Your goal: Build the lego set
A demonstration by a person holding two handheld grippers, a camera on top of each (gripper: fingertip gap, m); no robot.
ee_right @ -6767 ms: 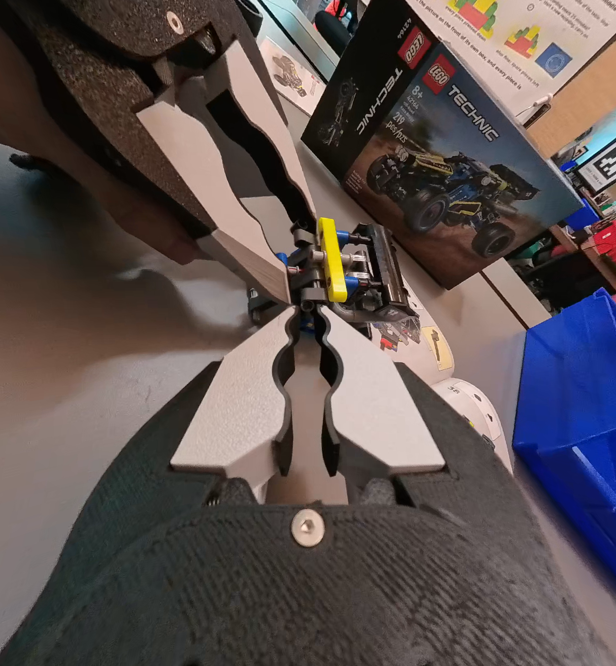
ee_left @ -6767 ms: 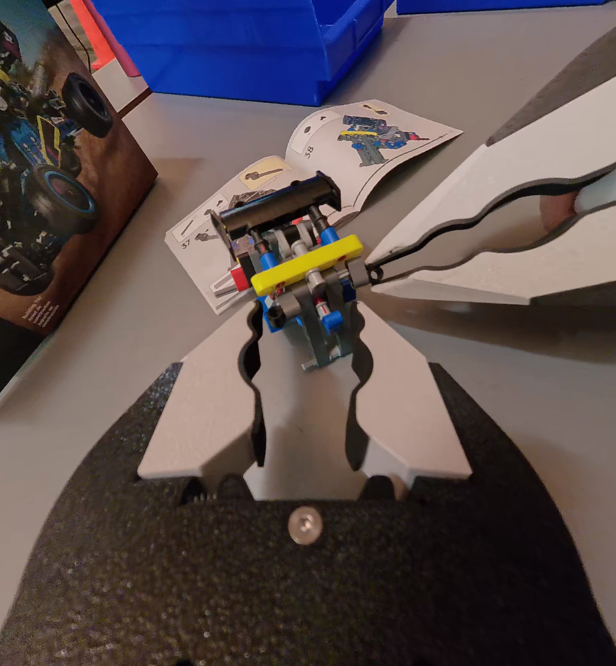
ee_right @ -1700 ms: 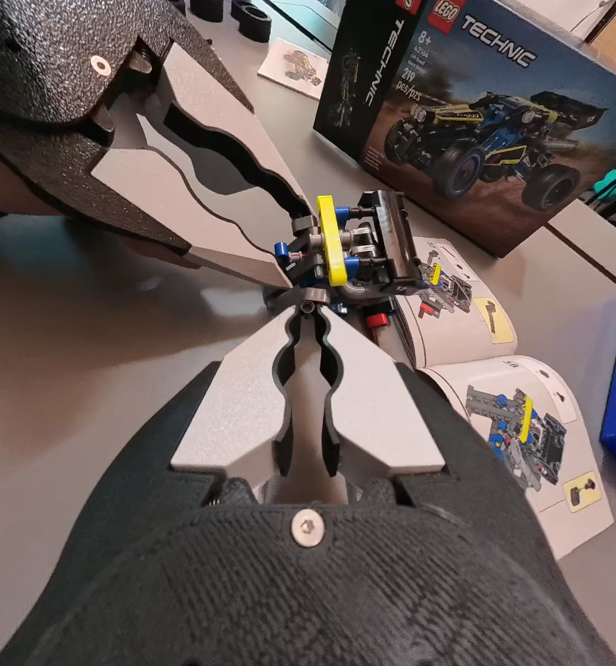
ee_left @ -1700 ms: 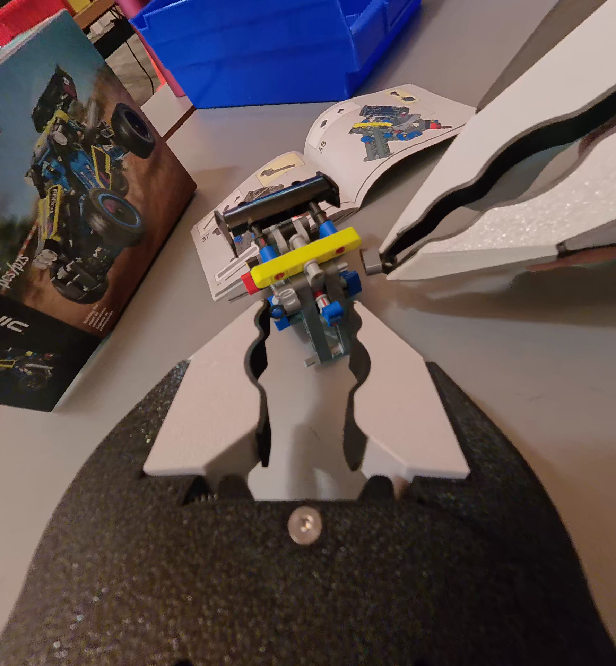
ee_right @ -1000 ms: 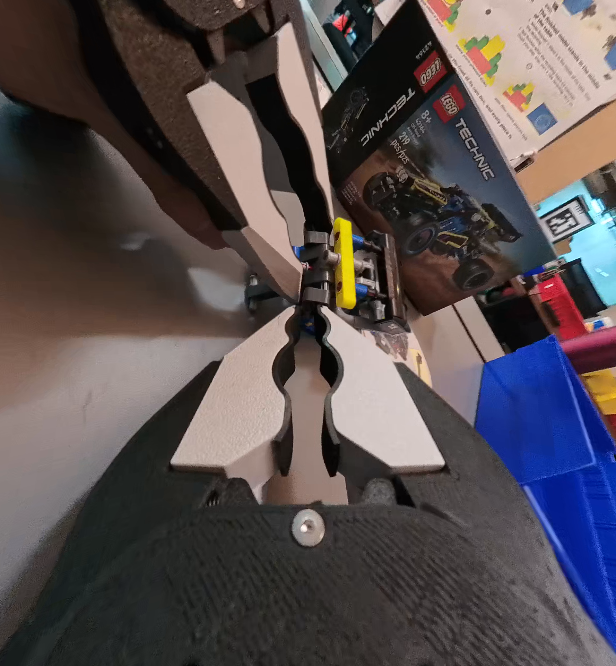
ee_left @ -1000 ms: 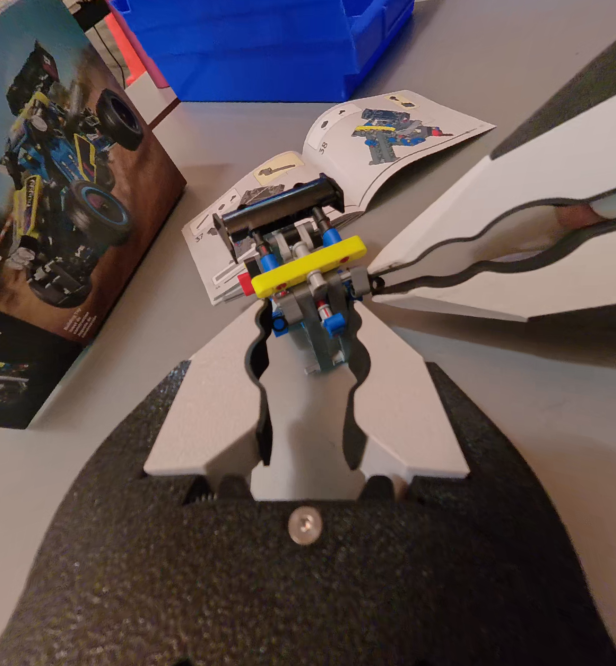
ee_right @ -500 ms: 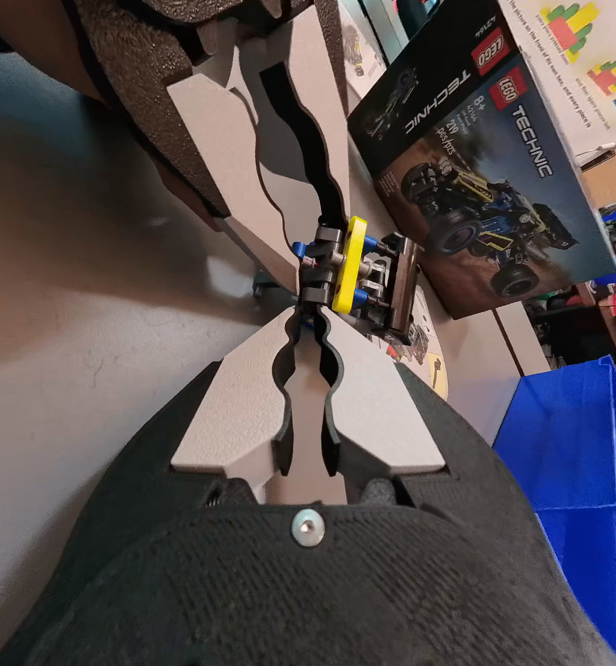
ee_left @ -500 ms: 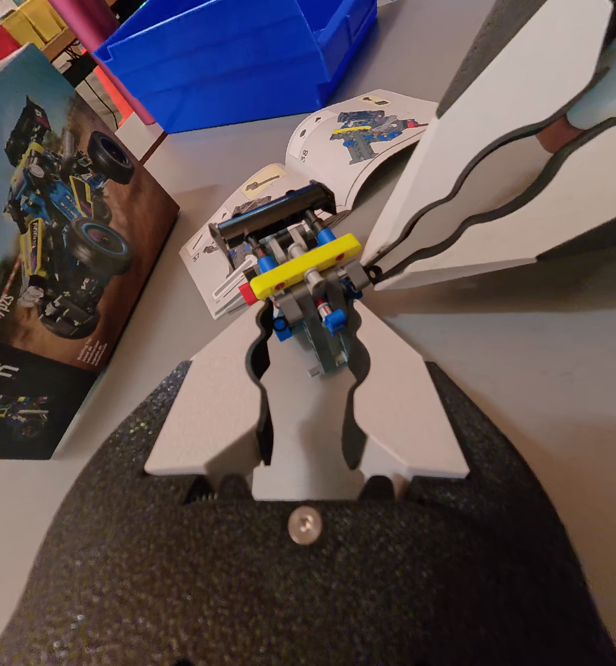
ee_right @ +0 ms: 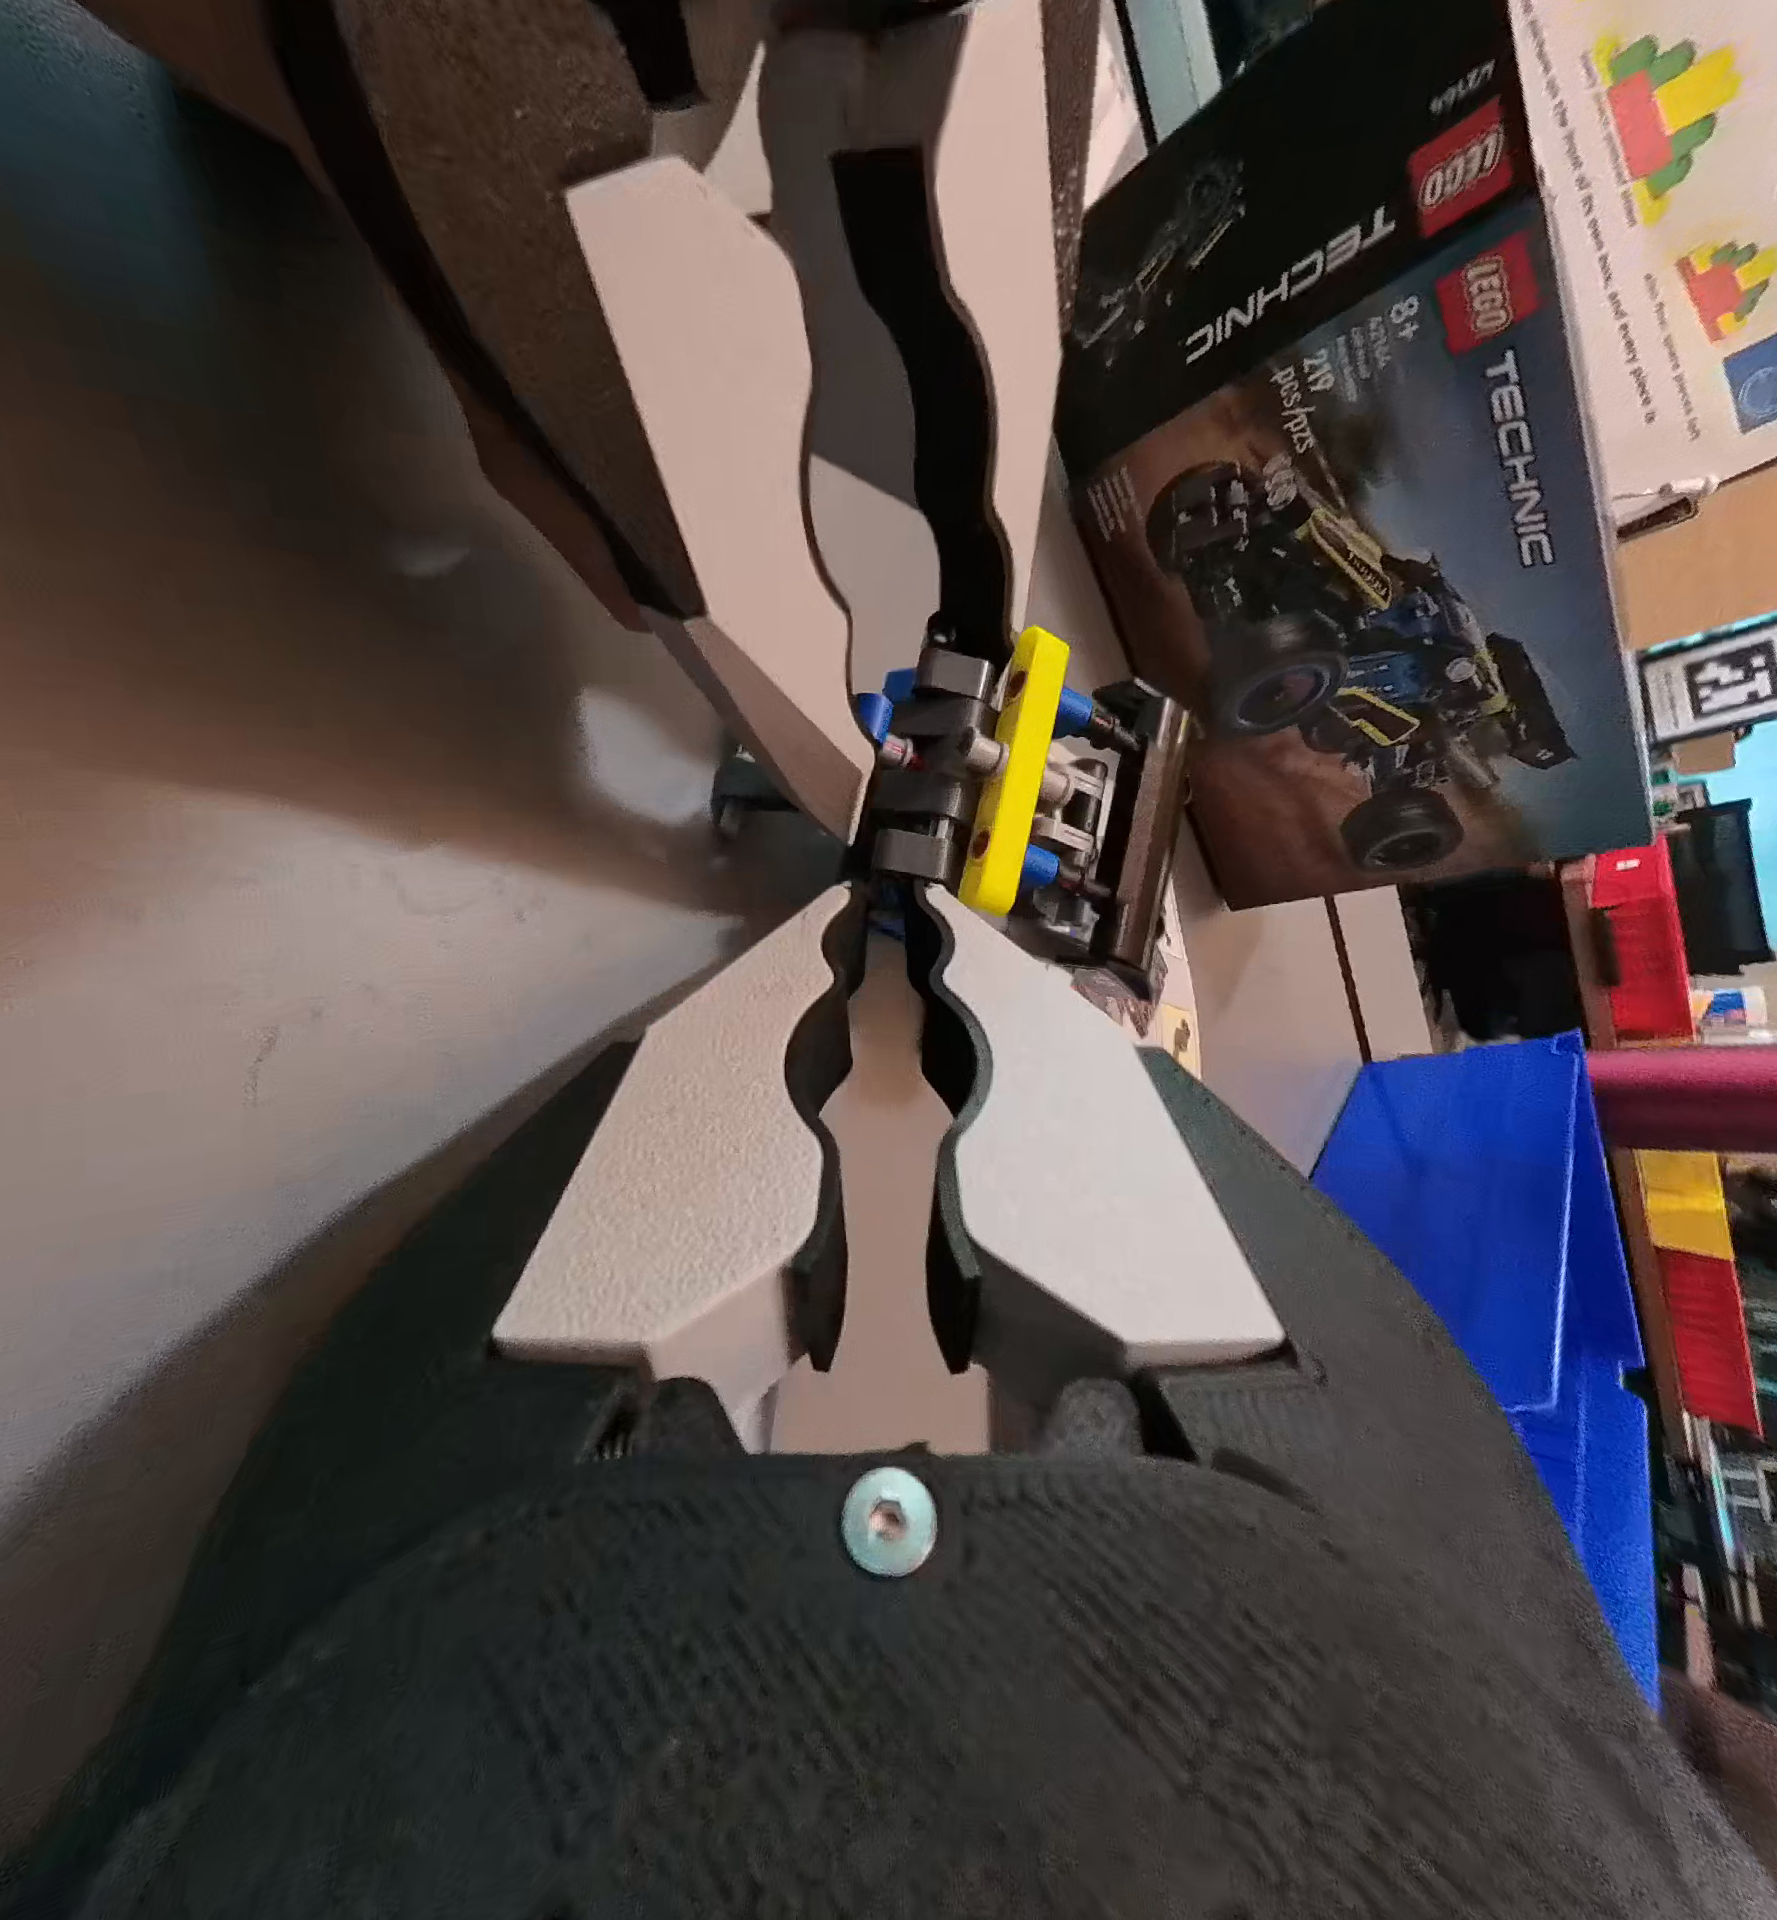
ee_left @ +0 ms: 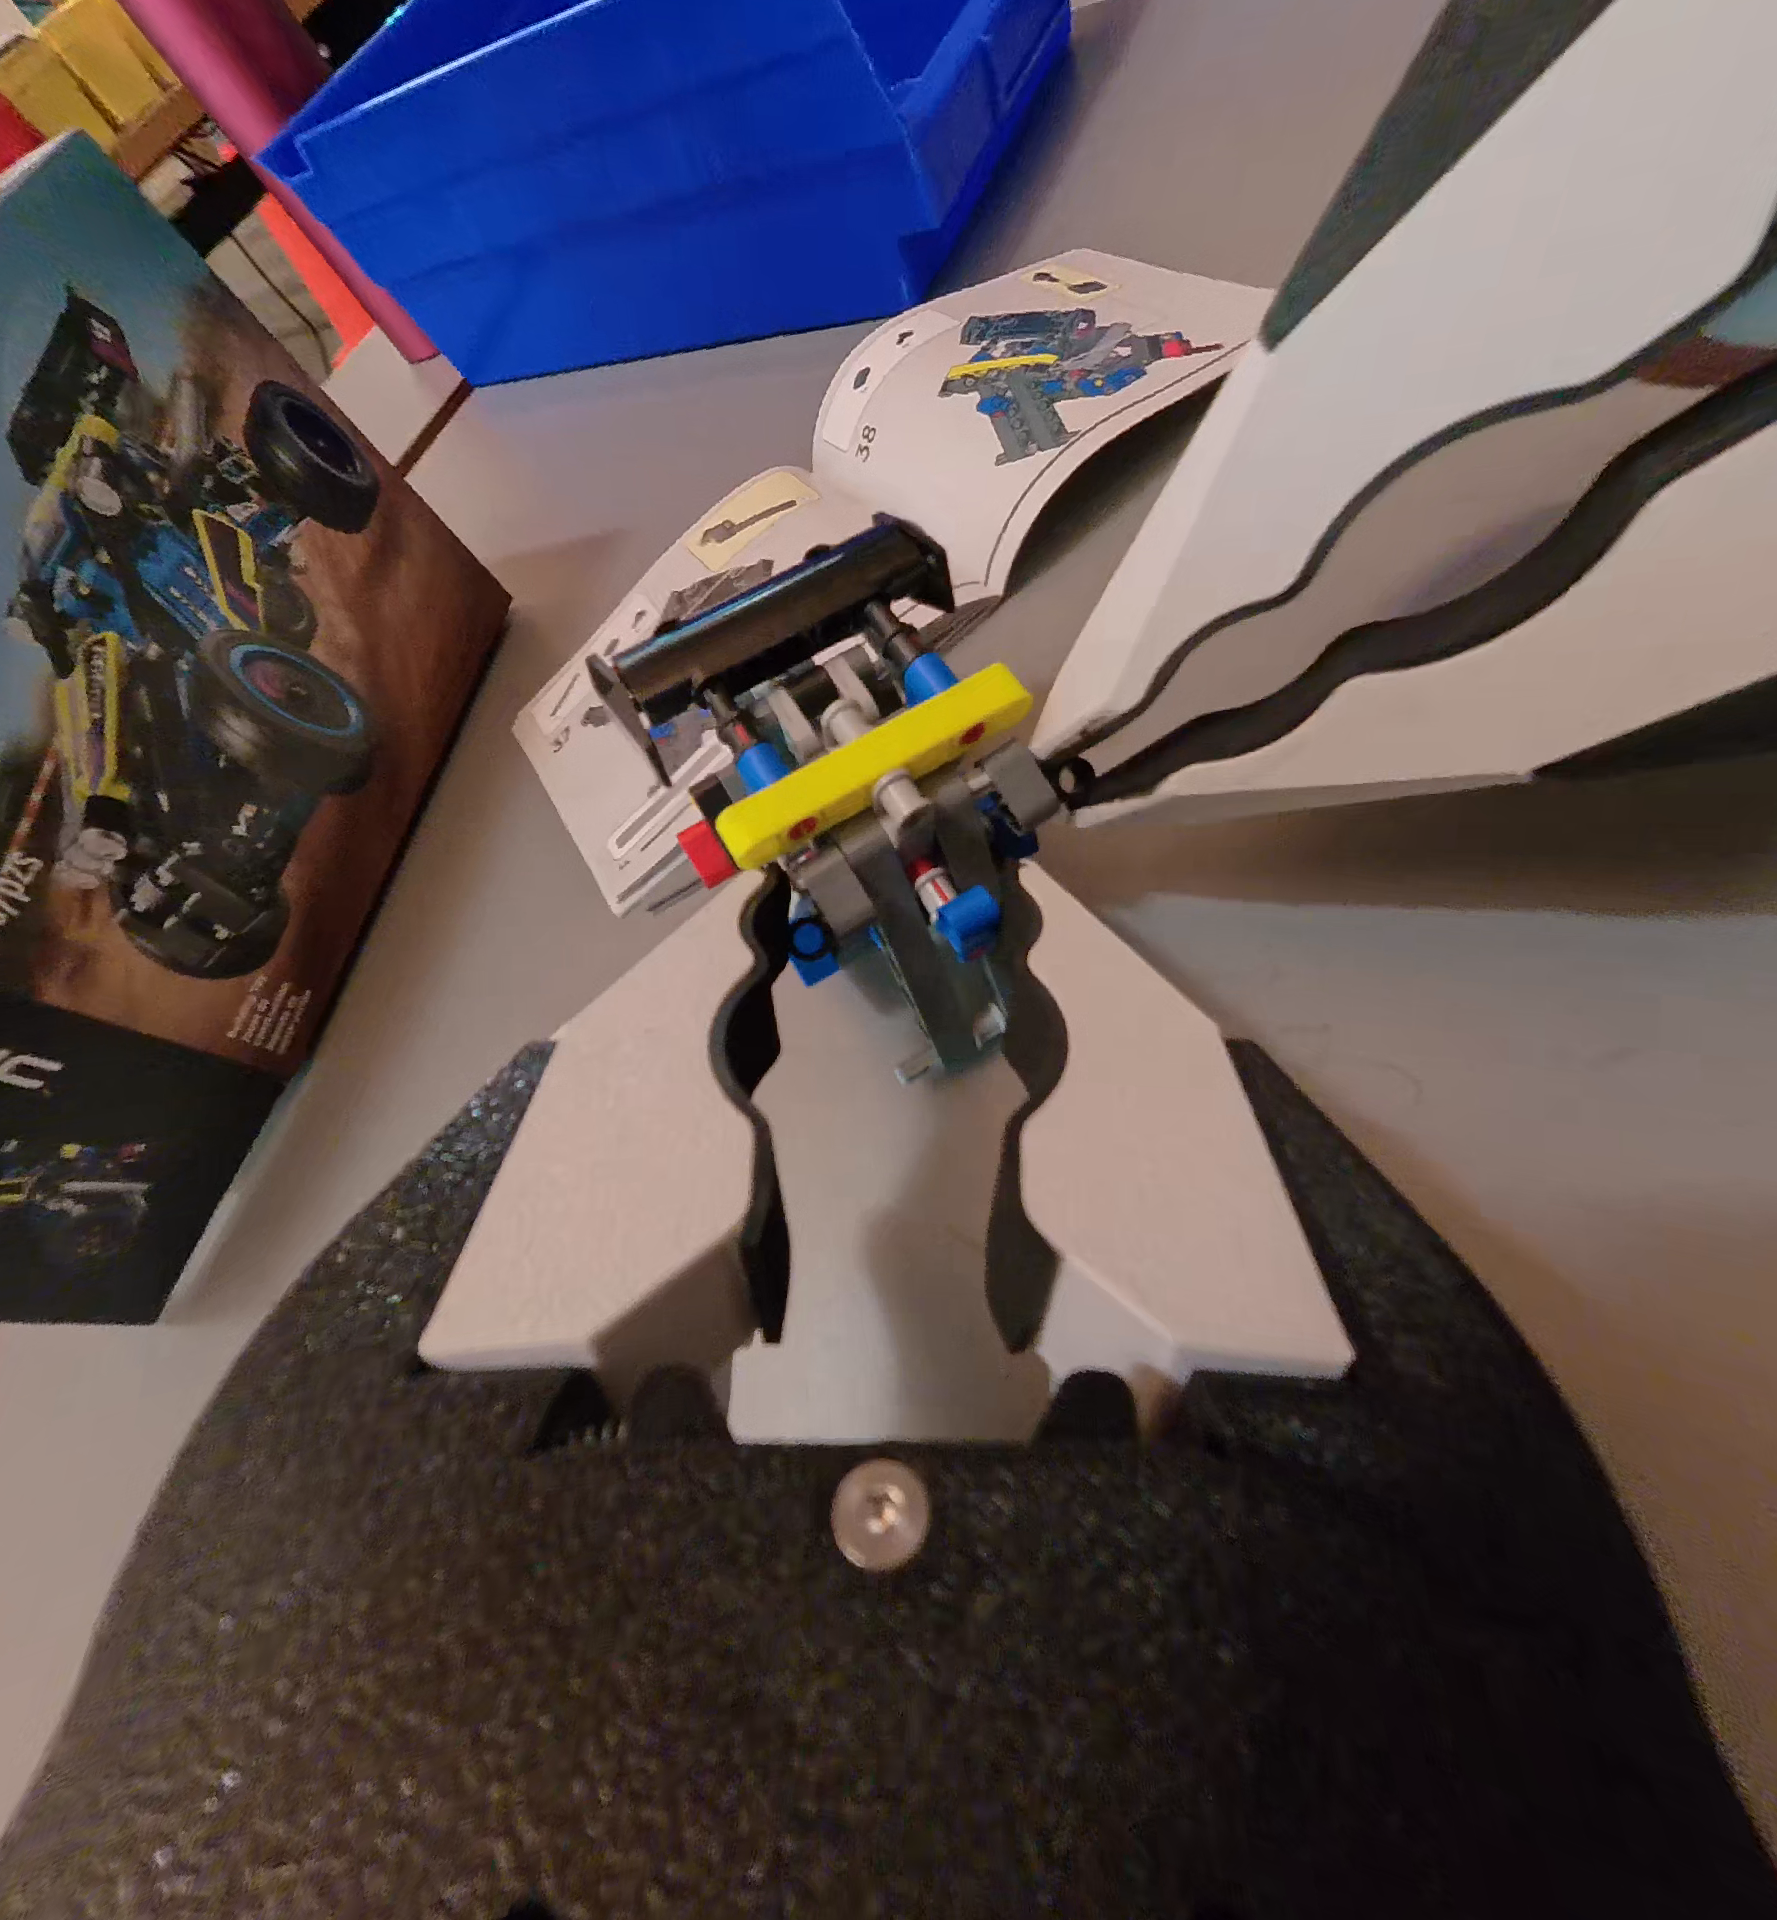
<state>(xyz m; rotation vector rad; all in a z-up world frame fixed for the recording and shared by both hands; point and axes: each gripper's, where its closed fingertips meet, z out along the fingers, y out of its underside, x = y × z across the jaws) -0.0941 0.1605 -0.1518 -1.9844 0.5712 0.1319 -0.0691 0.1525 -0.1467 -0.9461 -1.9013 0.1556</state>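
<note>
Fingers of the left gripper [ee_left: 889,925] are clamping the grey stem of a small brick model [ee_left: 863,769], pads pressing on both sides of its blue-and-grey lower part. Model is being held just above the grey table [ee_left: 1486,1091], over the near edge of an open instruction booklet [ee_left: 967,416]. Its long axis is running away from the left wrist camera: stem toward the camera, black wing-like bar [ee_left: 780,613] at the far end. Yellow beam [ee_left: 873,764] is sitting crosswise to that axis, tilted up to the right.

Right gripper [ee_left: 1076,779] is coming in from the right, fingers nearly closed and pinching a small black pin-like part [ee_left: 1071,774] at the model's right side, beside a grey connector under the yellow beam's end. In the right wrist view the fingertips [ee_right: 889,914] are meeting at the model's underside; the pinched part itself is mostly hidden there.

Printed box [ee_left: 136,675] showing a buggy is standing left of the model, near it. Blue bin [ee_left: 655,177] is lying beyond the booklet, well apart.
</note>
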